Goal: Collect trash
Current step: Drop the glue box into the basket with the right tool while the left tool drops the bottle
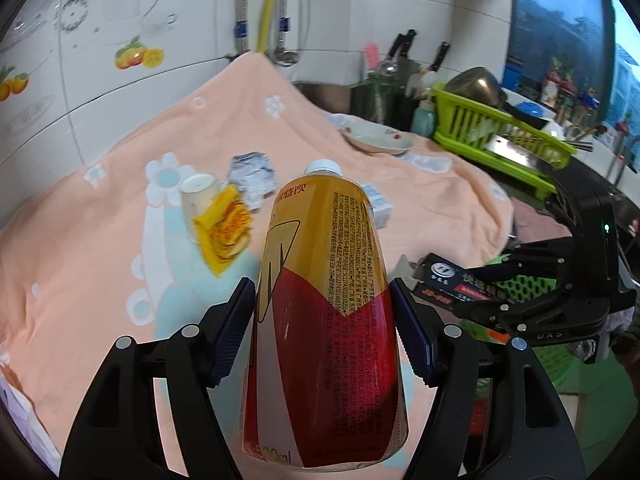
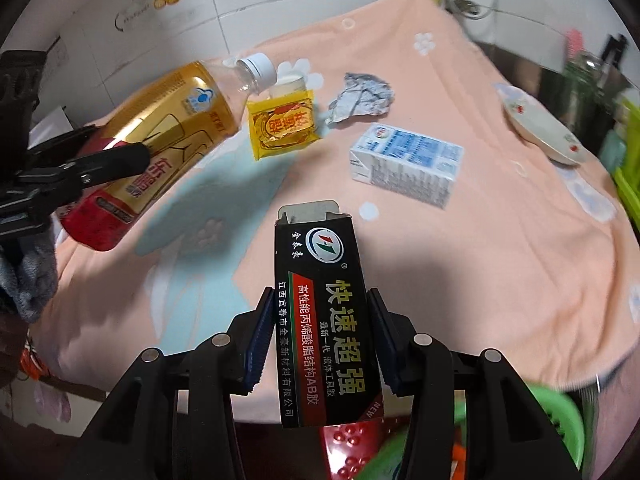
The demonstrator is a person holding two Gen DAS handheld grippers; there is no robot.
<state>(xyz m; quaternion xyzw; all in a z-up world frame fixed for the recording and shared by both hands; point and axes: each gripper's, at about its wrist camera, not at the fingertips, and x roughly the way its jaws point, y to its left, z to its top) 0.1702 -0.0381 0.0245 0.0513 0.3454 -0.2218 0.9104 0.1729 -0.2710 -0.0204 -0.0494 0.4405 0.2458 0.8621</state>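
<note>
The left gripper [image 1: 322,324] is clamped on a tall plastic drink bottle with a gold-and-red label and white cap [image 1: 320,312], its blue ribbed pads pressed against the two sides of the lower body; in the right wrist view the bottle is seen raised clear of the peach flowered towel [image 2: 500,260] that covers the counter. The right gripper [image 2: 318,340] is closed on a black cardboard glue box with yellow lettering and an open grey top flap [image 2: 324,320], held by its long edges and lifted above the towel's near edge.

The greatest risk is judged to lie with the bottle: it is large, smooth and gripped low, so a tilt could let it pivot or slide between the pads. The box could be crushed or twisted out if squeezed unevenly, and its open flap could catch on a bin rim. Because both loads are carried close together, a collision between them is possible.

Still lying on the towel are a white-and-blue milk carton [image 2: 408,164], a crumpled ball of silvery foil [image 2: 360,98], a yellow snack sachet [image 2: 282,128] and a small cream paper cup [image 1: 198,196] touching the sachet; any of these could be swept off by a low pass. A green plastic basket [image 2: 556,420] is partly seen below the counter edge; whether it is the bin cannot be told.
</note>
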